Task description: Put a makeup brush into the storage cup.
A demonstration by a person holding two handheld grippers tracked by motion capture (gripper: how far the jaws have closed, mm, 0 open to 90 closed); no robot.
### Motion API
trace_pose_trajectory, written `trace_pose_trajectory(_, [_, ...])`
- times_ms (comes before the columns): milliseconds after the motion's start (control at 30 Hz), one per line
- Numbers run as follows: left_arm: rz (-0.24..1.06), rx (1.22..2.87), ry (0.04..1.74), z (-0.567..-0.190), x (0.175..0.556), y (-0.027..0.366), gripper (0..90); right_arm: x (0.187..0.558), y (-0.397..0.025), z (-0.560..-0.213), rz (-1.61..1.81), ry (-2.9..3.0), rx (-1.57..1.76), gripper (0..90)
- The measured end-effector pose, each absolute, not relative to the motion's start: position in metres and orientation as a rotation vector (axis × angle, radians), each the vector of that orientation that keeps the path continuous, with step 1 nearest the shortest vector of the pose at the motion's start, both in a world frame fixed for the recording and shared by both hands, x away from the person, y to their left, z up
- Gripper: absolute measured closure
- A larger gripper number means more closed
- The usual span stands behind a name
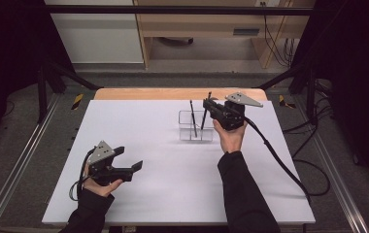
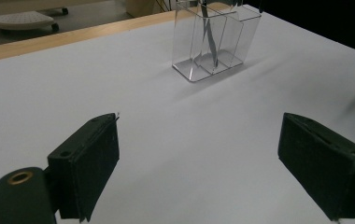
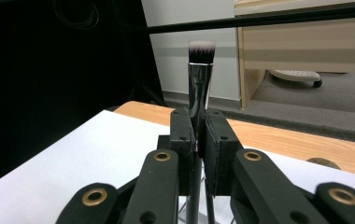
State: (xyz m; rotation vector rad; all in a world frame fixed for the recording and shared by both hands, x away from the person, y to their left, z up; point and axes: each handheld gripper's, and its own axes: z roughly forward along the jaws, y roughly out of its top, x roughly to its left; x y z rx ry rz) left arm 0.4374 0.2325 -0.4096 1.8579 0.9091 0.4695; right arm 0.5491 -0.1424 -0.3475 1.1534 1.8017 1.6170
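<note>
The right gripper [image 3: 198,140] pinches a makeup brush [image 3: 200,79] upright over the clear organizer [image 1: 195,127] — the left gripper [image 2: 199,158], jaws spread, hovers well apart from that organizer.

White table [image 1: 173,165] bearing a clear organizer [image 1: 195,127].

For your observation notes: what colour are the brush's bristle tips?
White tips over dark bristles, on a silver ferrule; clearest in the right gripper view.

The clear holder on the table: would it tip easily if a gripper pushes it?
Probably yes: the clear holder looks thin-walled, light, taller than deep. The brush clamped in the right gripper could lever it. Its smooth base may slide instead.
</note>
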Motion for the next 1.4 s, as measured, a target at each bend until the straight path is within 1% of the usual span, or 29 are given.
trace_pose_trajectory(367, [0.472, 1.857, 0.92, -0.41, 0.439, 0.234, 11.7, 0.562, -0.142, -0.343, 1.612, 1.78, 1.166, 83.8])
trace_pose_trajectory(933, [0.47, 1.861, 0.924, -0.411, 0.439, 0.234, 11.7, 0.578, -0.136, -0.345, 1.584, 1.762, 1.17, 83.7])
trace_pose_trajectory(1400, [0.474, 1.863, 0.923, -0.411, 0.439, 0.234, 11.8, 0.591, -0.126, -0.36, 1.552, 1.786, 1.202, 83.8])
